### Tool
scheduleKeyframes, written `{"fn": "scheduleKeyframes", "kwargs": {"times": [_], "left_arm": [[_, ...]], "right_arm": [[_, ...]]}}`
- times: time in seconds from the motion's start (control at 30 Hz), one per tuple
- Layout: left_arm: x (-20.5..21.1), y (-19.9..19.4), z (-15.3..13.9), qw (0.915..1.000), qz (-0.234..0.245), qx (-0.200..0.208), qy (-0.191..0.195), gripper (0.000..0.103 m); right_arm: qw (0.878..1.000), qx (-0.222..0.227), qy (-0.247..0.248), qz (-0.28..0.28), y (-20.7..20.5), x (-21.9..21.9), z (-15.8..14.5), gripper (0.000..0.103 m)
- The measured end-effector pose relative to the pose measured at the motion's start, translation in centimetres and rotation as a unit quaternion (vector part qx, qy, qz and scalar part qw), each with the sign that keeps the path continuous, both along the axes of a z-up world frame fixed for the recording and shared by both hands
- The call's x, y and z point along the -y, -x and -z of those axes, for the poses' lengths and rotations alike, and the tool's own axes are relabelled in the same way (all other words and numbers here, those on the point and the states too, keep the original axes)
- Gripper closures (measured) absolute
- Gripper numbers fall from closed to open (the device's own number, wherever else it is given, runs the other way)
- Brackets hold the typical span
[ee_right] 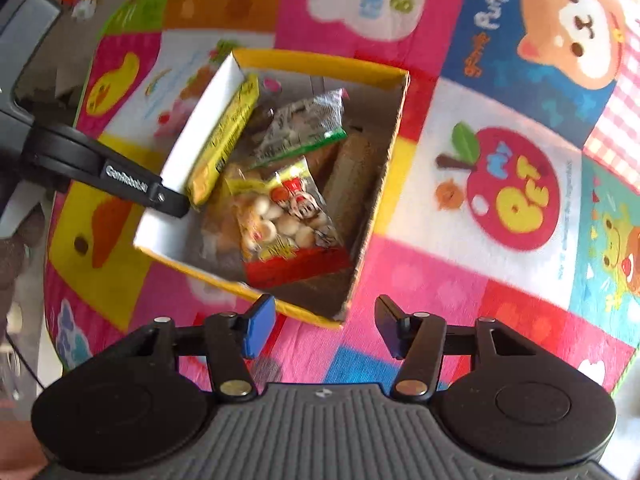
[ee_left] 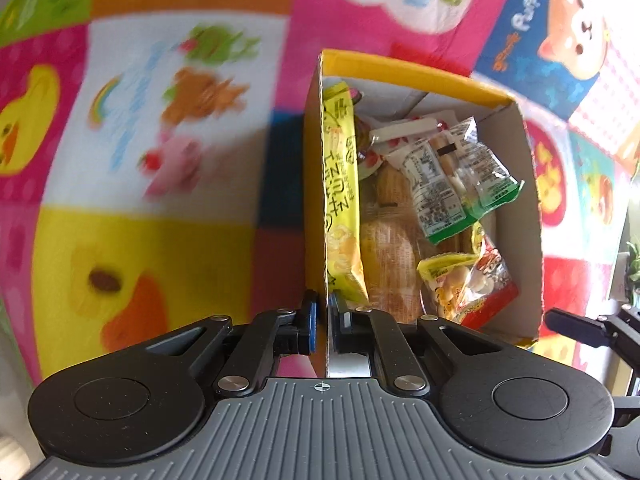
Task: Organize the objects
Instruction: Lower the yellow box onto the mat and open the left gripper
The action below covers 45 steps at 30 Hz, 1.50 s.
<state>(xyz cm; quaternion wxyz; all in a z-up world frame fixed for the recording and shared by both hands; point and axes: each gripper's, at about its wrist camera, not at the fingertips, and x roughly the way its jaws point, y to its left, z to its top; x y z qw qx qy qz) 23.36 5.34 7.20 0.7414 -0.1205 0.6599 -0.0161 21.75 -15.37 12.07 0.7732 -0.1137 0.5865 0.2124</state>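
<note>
Bright cartoon-print mat (ee_right: 500, 184) covers the surface: duck, puppy and apple panels in pink, yellow, blue and white. Left wrist view blurred on its left side.

Open yellow cardboard box (ee_right: 384, 160) sits on the mat, white inside, loaded with snack packets. Long yellow-green packet (ee_left: 340, 184) stands on edge against the box's left wall. Clear packet with green trim (ee_left: 456, 184) lies on top, toward the far side. Red-and-yellow packet of round biscuits (ee_right: 288, 220) lies toward the near side. Pale wrapped cakes (ee_left: 388, 256) beneath them, partly hidden.

Left hand-held gripper (ee_left: 323, 320): jaws nearly closed, pinching the box's near-left wall, one finger outside and one inside. Right wrist view shows the same grip (ee_right: 168, 200) at the box's left rim.

Right hand-held gripper (ee_right: 324, 324): jaws spread wide, nothing between them, above the mat just beside the box's near corner, not touching it.
</note>
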Motion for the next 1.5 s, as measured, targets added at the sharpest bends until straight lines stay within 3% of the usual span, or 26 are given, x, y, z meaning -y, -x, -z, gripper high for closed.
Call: {"fn": "scheduleKeyframes", "kwargs": {"times": [0.23, 0.33, 0.43, 0.5, 0.57, 0.63, 0.73, 0.8, 0.9, 1.0, 1.07, 1.13, 1.33, 1.5], "left_arm": [[3.7, -6.0, -0.9, 0.9977, 0.041, 0.052, -0.010, 0.095], [4.3, -6.6, -0.5, 0.9962, 0.057, 0.053, -0.037, 0.092], [4.0, -5.9, -0.3, 0.9956, 0.060, 0.062, -0.035, 0.090], [3.6, -5.6, -0.3, 0.9960, 0.053, 0.066, -0.029, 0.089], [3.0, -5.5, 0.5, 0.9971, 0.043, 0.059, -0.020, 0.080], [2.6, -5.0, 0.5, 0.9969, 0.032, 0.066, -0.030, 0.053], [1.9, -4.1, 0.8, 0.9956, 0.027, 0.082, -0.037, 0.034], [1.6, -3.8, 1.2, 0.9943, 0.034, 0.093, -0.039, 0.027], [1.1, -3.7, 1.7, 0.9901, 0.057, 0.121, -0.043, 0.015], [-0.1, -3.6, 2.2, 0.9860, 0.063, 0.150, -0.036, 0.012], [-0.9, -4.0, 2.4, 0.9830, 0.061, 0.170, -0.033, 0.009], [-1.6, -4.5, 2.8, 0.9786, 0.066, 0.191, -0.037, 0.001], [-1.6, -5.7, 3.1, 0.9594, 0.104, 0.255, -0.059, 0.000], [-1.7, -4.8, 1.6, 0.9495, 0.089, 0.295, -0.059, 0.001]], "right_arm": [[0.998, 0.031, -0.018, 0.057, -6.3, 2.9, 0.2, 0.051], [0.995, 0.043, -0.032, 0.083, -8.3, 4.1, 0.5, 0.051], [0.992, 0.056, -0.036, 0.106, -9.2, 5.1, 0.5, 0.051], [0.989, 0.054, -0.063, 0.126, -9.0, 6.2, 0.1, 0.051], [0.986, 0.059, -0.085, 0.130, -7.6, 7.1, -0.5, 0.051], [0.986, 0.060, -0.091, 0.124, -5.8, 7.6, -0.7, 0.051], [0.988, 0.048, -0.088, 0.117, -3.0, 7.8, -0.2, 0.051], [0.990, 0.050, -0.072, 0.110, -1.5, 7.3, 0.7, 0.051], [0.990, 0.070, -0.044, 0.115, -0.9, 6.2, 2.4, 0.051], [0.986, 0.081, -0.043, 0.138, -2.1, 5.2, 3.2, 0.051], [0.982, 0.112, -0.032, 0.149, -2.7, 4.2, 3.0, 0.051], [0.979, 0.129, -0.023, 0.154, -3.3, 3.2, 2.8, 0.051], [0.975, 0.137, -0.018, 0.174, -3.8, 2.4, 2.5, 0.051], [0.972, 0.144, -0.018, 0.183, -3.0, 3.4, 1.2, 0.051]]}}
